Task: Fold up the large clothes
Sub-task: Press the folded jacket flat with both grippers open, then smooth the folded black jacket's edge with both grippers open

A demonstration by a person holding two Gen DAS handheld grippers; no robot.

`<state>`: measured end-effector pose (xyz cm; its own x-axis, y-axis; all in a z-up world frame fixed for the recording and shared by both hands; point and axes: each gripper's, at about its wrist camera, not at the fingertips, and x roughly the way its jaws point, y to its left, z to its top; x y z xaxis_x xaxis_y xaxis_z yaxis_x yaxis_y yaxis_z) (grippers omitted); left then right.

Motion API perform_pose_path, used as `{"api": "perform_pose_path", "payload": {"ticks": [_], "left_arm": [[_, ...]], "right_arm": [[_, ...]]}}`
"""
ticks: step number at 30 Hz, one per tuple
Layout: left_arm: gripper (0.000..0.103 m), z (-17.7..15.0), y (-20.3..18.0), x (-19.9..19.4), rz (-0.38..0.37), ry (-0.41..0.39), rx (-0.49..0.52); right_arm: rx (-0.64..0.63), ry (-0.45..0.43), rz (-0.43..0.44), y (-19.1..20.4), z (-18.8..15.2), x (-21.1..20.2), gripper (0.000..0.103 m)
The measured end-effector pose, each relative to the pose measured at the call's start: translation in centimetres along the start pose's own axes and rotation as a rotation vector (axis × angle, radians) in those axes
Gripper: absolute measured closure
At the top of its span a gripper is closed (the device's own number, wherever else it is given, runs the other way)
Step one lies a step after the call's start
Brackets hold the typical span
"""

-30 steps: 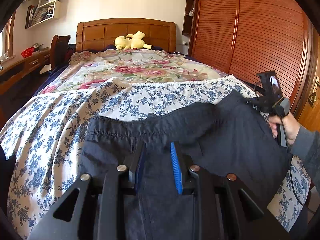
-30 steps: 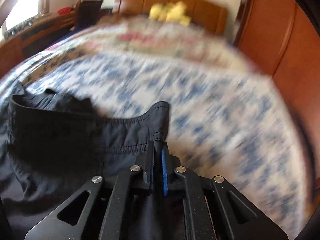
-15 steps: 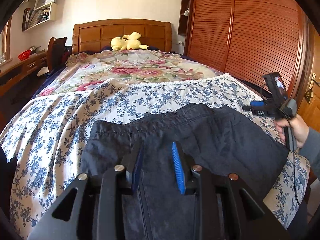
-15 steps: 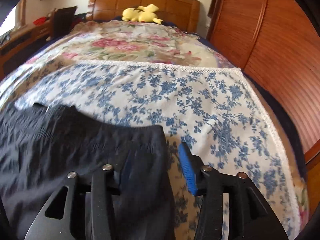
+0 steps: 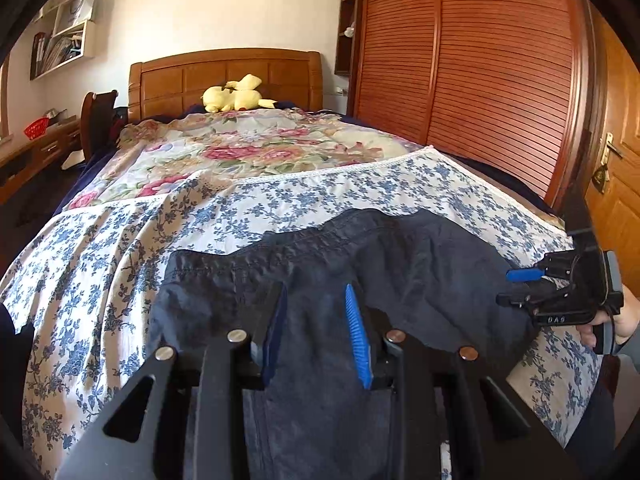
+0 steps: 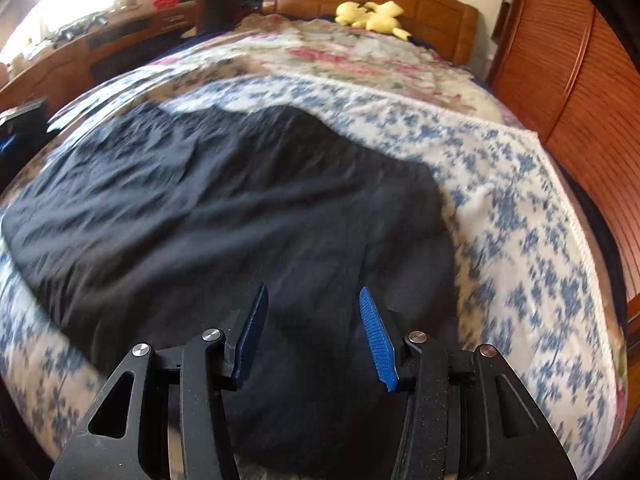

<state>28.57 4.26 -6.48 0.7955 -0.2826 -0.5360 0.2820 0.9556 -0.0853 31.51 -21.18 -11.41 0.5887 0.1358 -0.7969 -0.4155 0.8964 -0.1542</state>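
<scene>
A large dark navy garment (image 5: 400,256) lies spread on the blue-flowered sheet, its stitched waistband toward the headboard. My left gripper (image 5: 314,288) hovers over its near part. The blue pads stand a little apart, and cloth shows below the gap, not pinched. At the right edge of the left wrist view, a hand holds my right gripper (image 5: 514,287) beside the garment's right side. In the right wrist view the right gripper (image 6: 312,290) is open over the garment (image 6: 220,208), nothing between its pads. That view is blurred.
The bed carries a blue-flowered sheet (image 5: 100,260) and, farther back, a pink floral cover (image 5: 248,152). A yellow plush toy (image 5: 236,98) sits by the wooden headboard. A slatted wooden wardrobe (image 5: 480,80) runs along the right, a desk (image 6: 80,48) along the left.
The right gripper opened and let go of the garment's edge, then drew back toward the near right. The lifted right part of the garment dropped flat. The left gripper shifted slightly.
</scene>
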Motion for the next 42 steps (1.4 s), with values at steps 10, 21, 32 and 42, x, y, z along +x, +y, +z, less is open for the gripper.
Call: {"api": "perform_pose_path", "payload": {"ticks": [10, 21, 32, 42], "left_arm": [[0.074, -2.0, -2.3, -1.0, -0.031, 0.032, 0.040], [0.073, -4.0, -1.0, -3.1, 0.023, 0.034, 0.040], [0.070, -8.3, 3.0, -6.2, 0.097, 0.055, -0.040], [0.070, -11.6, 6.6, -7.0, 0.182, 0.093, -0.110]], "right_arm": [[0.112, -0.009, -0.035, -2.0, -4.1, -1.6, 0.048], [0.195, -0.111, -0.067, -3.1, -6.2, -2.2, 0.032], [0.255, -0.118, -0.031, -5.0, -6.9, -3.1, 0.031], [0.287, -0.074, -0.059, -6.3, -7.8, -1.9, 0.031]]}}
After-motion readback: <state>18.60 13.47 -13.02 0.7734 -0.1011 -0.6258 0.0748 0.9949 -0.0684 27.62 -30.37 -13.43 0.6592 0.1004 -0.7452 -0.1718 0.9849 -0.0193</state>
